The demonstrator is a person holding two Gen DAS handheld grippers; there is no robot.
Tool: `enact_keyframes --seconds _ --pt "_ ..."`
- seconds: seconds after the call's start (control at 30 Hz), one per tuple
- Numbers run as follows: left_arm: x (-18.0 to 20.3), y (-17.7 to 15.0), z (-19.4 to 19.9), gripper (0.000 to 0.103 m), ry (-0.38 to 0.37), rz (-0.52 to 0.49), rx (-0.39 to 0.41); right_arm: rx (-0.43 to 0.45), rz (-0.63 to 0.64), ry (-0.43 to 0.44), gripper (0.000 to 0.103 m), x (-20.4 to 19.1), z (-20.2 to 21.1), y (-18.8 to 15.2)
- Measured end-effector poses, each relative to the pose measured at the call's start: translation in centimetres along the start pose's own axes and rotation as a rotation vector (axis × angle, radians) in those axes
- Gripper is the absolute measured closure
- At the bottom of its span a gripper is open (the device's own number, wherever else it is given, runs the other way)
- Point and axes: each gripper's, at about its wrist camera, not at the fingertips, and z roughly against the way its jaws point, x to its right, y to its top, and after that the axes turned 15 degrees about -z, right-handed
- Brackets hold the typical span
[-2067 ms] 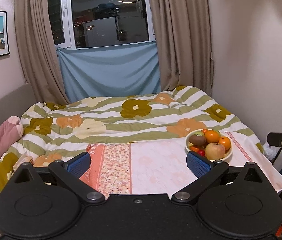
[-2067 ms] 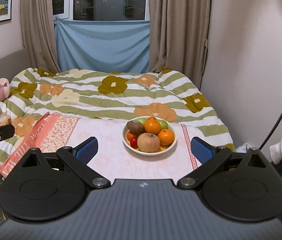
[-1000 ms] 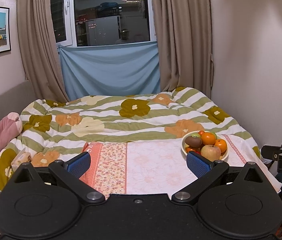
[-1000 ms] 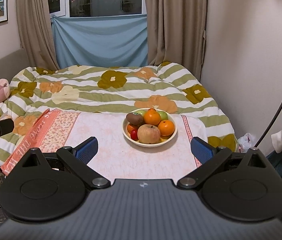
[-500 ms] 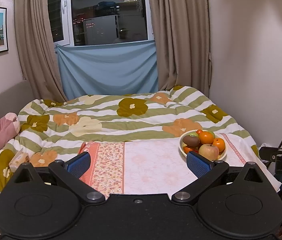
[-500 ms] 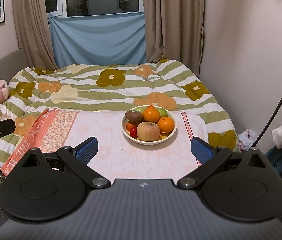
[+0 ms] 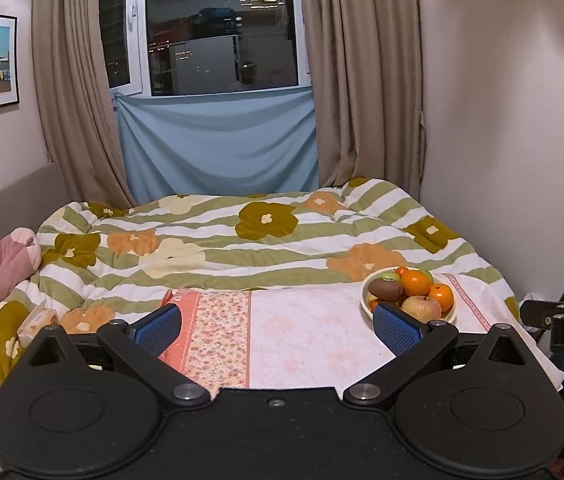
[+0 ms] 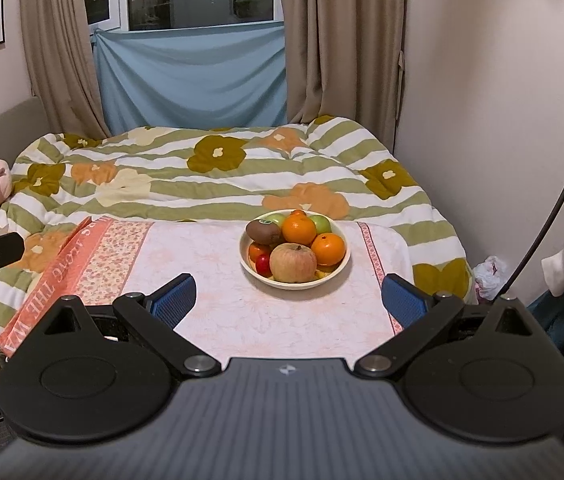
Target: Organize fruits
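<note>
**Two grippers spread wide, nothing held**

Both tools are empty on my screens. My left gripper (image 7: 278,324) has its blue pads far apart, hanging above the pink cloth (image 7: 310,336) that covers the near end of the bed; its right pad overlaps the near-left rim of the fruit bowl (image 7: 452,312) in view, though I cannot tell if it touches. My right gripper (image 8: 288,296) is equally wide, pads apart and clear of everything, with the bowl straight ahead between them. The bowl holds an apple (image 8: 293,262) at the front, a kiwi (image 8: 264,231), two oranges (image 8: 299,228), green fruit behind and a small red one. A striped floral quilt (image 8: 210,176) lies beyond, a pink plush toy (image 7: 0,270) at its left edge.
</note>
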Motion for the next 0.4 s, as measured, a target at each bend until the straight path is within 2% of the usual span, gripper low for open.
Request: enact_keyframes --seconds 0.17,0.4 --pt "-0.2 -0.2 -0.8 0.0 -0.028 0.017 -0.022 -0.011 0.004 0.003 0.0 -0.4 -0.5 -0.1" --pt "0.0 -0.1 -1.9 0.0 -0.012 0.024 -0.036 -0.037 0.004 0.012 0.0 -0.3 -2.3 0.2"
